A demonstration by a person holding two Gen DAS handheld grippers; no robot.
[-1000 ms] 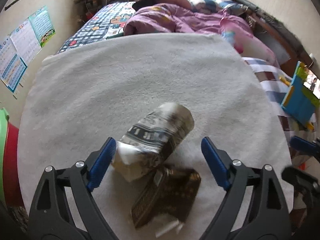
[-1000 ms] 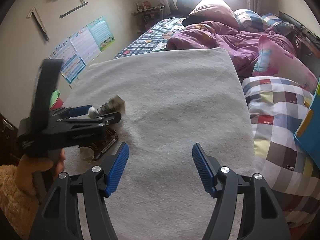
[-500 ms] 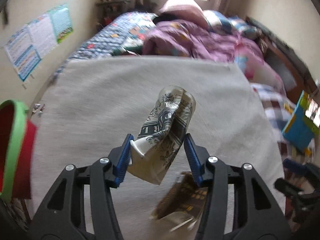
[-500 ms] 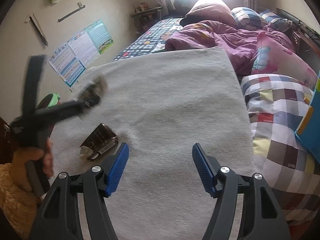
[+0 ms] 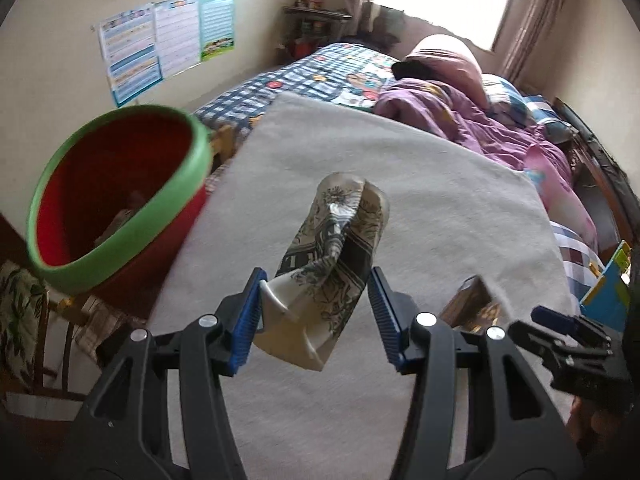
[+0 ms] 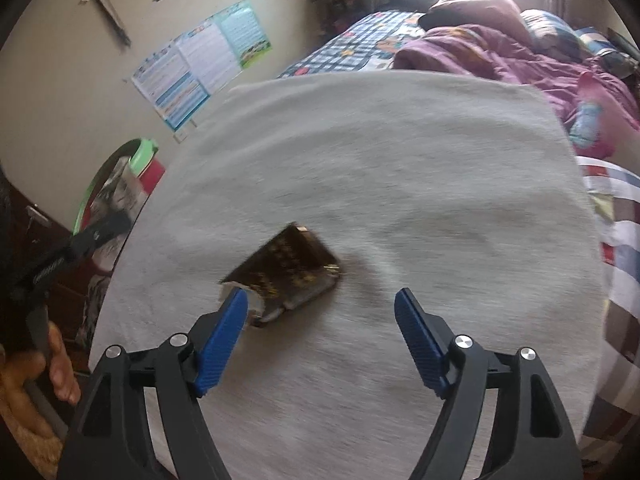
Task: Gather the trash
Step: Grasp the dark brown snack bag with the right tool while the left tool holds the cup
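My left gripper (image 5: pixel 316 312) is shut on a crumpled grey-and-white printed carton (image 5: pixel 328 264) and holds it in the air above the white blanket (image 5: pixel 440 184). A red bin with a green rim (image 5: pixel 120 196) stands to its left; the bin also shows in the right wrist view (image 6: pixel 136 168). A dark brown wrapper (image 6: pixel 288 272) lies on the blanket just ahead of my open right gripper (image 6: pixel 320 312), whose left fingertip (image 6: pixel 236 304) is at the wrapper's near corner. The wrapper also shows in the left wrist view (image 5: pixel 474 300).
Purple bedding and pillows (image 5: pixel 460 108) lie at the far end of the bed. A checked quilt (image 6: pixel 616 248) lies to the right. Posters (image 5: pixel 168 40) hang on the left wall. A wooden chair (image 5: pixel 60 320) stands under the bin.
My left gripper closed on the carton, lifted it and swung left toward the bin. My right gripper moved left and forward to the dark wrapper.
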